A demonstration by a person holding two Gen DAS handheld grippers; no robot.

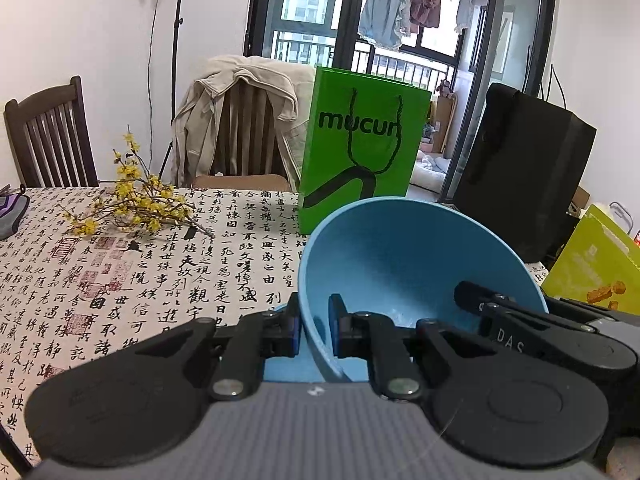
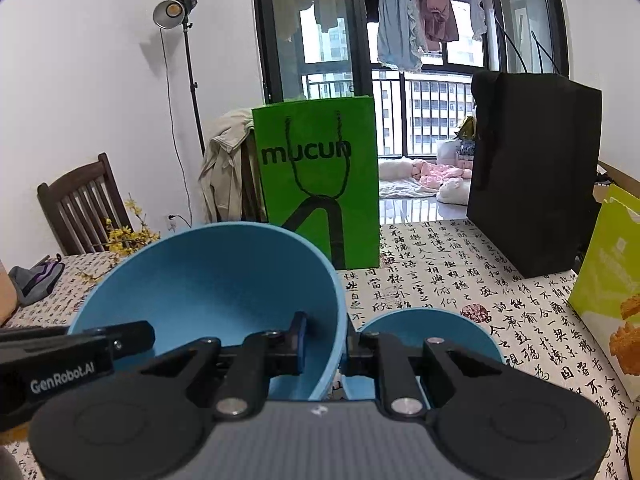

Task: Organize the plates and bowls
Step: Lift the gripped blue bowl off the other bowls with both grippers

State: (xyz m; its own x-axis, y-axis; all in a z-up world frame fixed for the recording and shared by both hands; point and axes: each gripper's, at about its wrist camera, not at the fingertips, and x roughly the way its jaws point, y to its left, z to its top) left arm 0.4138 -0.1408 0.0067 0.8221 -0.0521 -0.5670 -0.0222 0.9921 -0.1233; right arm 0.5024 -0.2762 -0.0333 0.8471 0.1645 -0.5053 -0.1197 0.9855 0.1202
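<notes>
A large blue bowl (image 1: 400, 256) (image 2: 216, 276) hangs above the calligraphy-print tablecloth (image 1: 160, 280) (image 2: 460, 272), its opening tipped toward both cameras. My left gripper (image 1: 316, 320) is shut on the bowl's left rim, one pad inside and one outside. My right gripper (image 2: 326, 336) is shut on the opposite rim in the same way. Each gripper shows at the edge of the other's view, the right gripper (image 1: 472, 292) and the left gripper (image 2: 136, 332). A smaller blue bowl (image 2: 432, 332) sits on the table just below and right of the right gripper.
A green paper bag (image 1: 360, 148) (image 2: 320, 180) and a black bag (image 1: 520, 168) (image 2: 532, 168) stand behind the bowl. A yellow-green box (image 1: 596, 264) (image 2: 608, 280) is at the right edge. Yellow flower twigs (image 1: 132, 200) and a grey-purple item (image 2: 36, 280) lie at the left. Chairs stand behind the table.
</notes>
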